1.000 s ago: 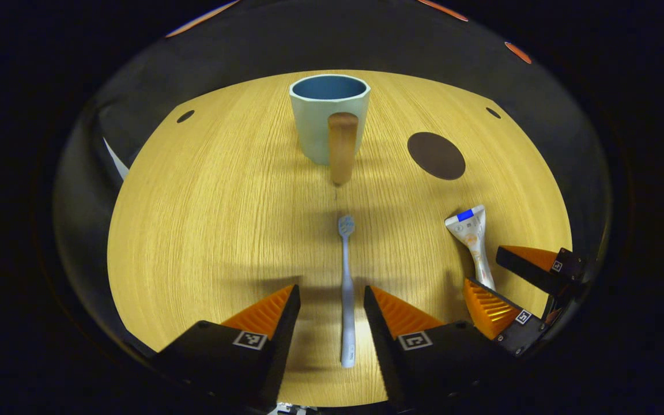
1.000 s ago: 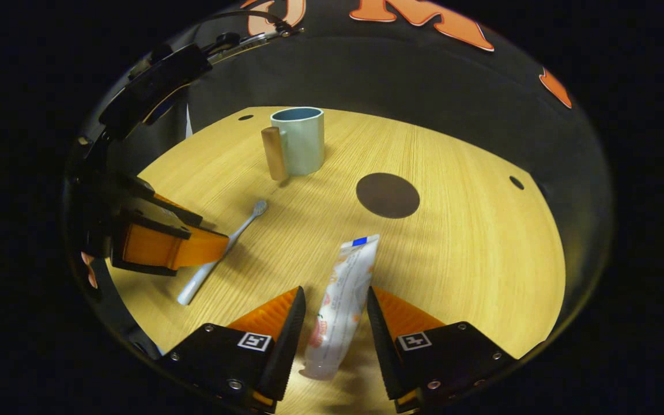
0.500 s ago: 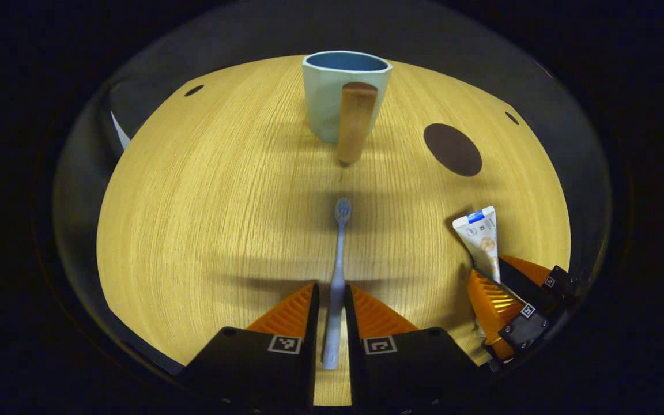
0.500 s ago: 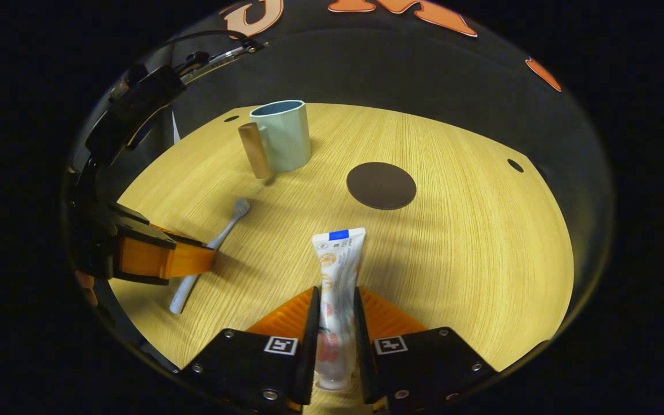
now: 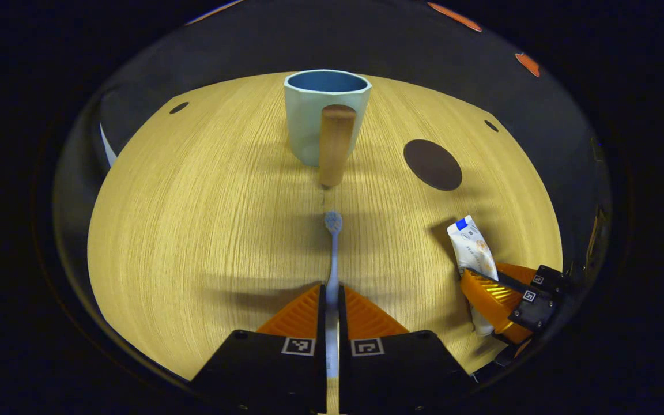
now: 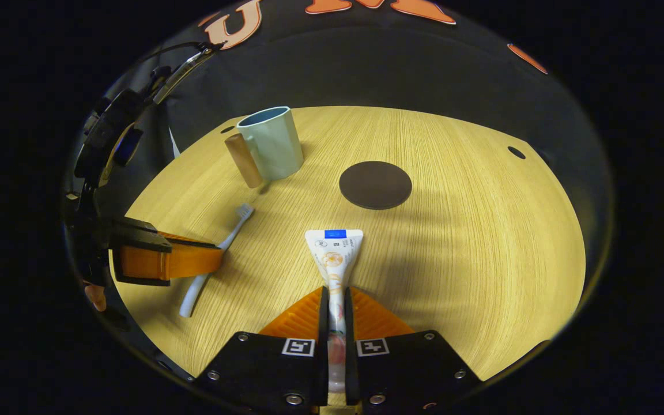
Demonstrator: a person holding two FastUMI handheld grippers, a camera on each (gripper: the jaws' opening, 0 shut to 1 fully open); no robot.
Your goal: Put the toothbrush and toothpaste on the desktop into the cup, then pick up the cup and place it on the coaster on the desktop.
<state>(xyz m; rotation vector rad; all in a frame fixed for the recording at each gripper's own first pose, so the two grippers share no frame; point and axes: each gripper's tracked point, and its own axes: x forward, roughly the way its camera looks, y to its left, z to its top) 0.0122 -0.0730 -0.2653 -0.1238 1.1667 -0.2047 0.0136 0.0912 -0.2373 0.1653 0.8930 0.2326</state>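
On the desktop, toothbrush bristles point toward cup.

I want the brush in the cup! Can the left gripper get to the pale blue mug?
Probably yes. The left gripper, shut on the light blue toothbrush, faces the pale blue mug with a wooden handle across bare wooden desktop, nothing between.

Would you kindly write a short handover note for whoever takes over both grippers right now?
Left gripper: shut on the toothbrush.
Right gripper: shut on the toothpaste.
The cup stands upright on the desktop, with nothing in it visible; the coaster lies bare beside it.
Done: both items gripped.
Left: drop both into the cup, then set the cup on the coaster.
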